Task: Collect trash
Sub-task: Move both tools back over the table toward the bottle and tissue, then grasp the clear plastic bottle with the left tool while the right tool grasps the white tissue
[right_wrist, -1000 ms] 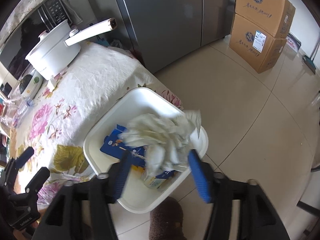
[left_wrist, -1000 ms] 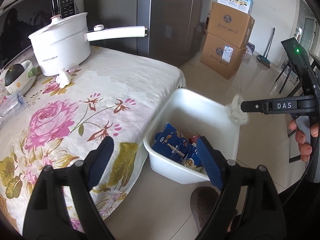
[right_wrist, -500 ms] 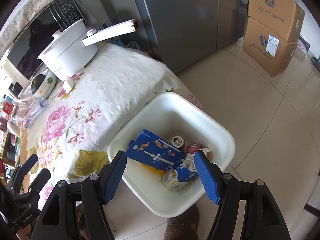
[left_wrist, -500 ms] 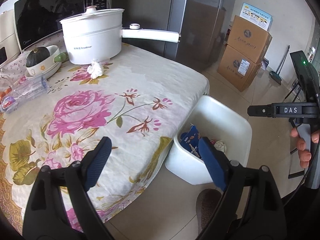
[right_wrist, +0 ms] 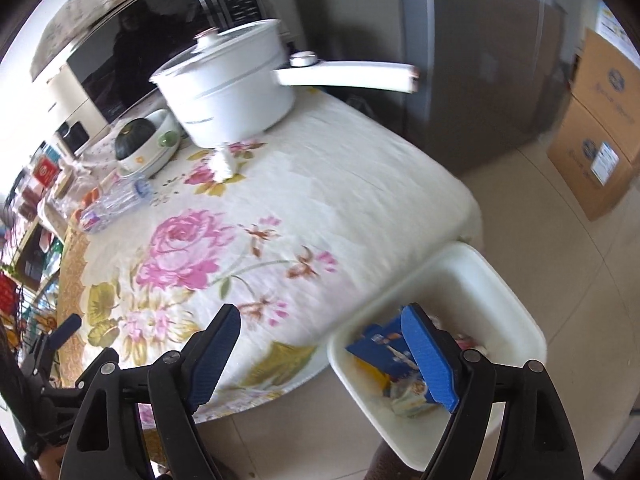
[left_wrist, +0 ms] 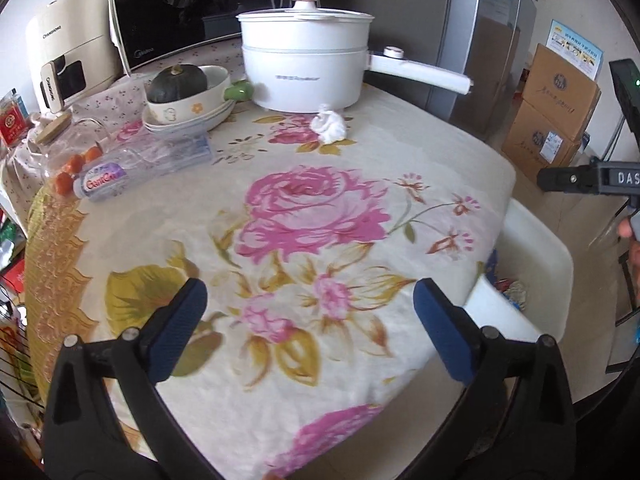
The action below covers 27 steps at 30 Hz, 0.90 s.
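A crumpled white tissue (left_wrist: 330,128) lies on the flowered tablecloth (left_wrist: 320,208) just in front of the white pot; the right wrist view shows the tissue (right_wrist: 222,165) too. An empty plastic bottle (left_wrist: 144,168) lies at the cloth's left, and the bottle (right_wrist: 114,204) shows again from the right. The white bin (right_wrist: 480,276) stands on the floor by the table's corner, with blue cartons (right_wrist: 380,354) and other trash inside. My left gripper (left_wrist: 310,306) hovers over the cloth, jaws opening, nothing between them. My right gripper (right_wrist: 320,344) hangs over the table's edge and the bin, jaws opening and empty.
A white pot with a long handle (left_wrist: 304,68), stacked bowls holding a dark squash (left_wrist: 180,84), a glass jar (left_wrist: 76,140) and a microwave (left_wrist: 180,12) crowd the table's back. A grey fridge (right_wrist: 480,60) and cardboard boxes (left_wrist: 556,108) stand beyond. Tiled floor (right_wrist: 560,240) lies right of the bin.
The right gripper's wad of tissue dropped into the bin. Both grippers swung left from the bin toward the table and their jaws widened.
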Motion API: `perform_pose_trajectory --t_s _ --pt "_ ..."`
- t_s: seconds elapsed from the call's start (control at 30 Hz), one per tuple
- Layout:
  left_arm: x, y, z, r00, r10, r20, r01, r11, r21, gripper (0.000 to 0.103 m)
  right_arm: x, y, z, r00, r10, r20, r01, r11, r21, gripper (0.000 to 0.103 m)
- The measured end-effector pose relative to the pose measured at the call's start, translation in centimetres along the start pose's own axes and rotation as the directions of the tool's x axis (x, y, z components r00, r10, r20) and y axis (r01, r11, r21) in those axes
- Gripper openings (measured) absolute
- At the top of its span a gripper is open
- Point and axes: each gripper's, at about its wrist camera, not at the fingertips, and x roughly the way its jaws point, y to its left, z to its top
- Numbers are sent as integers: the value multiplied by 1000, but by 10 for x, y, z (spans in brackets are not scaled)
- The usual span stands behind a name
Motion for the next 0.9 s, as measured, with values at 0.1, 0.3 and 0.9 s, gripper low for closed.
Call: perform_pose_trajectory --t_s 0.1,0.3,0.9 --pt "14 37 14 996 85 -10 -84 994 65 102 17 23 16 1000 14 15 -13 1000 -26 86" --pt "50 101 50 990 136 -33 -129 978 166 102 65 57 35 1000 16 4 -15 996 -92 86" --pt "183 161 125 943 143 -302 39 850 525 102 162 103 100 997 72 15 -69 988 -141 86"
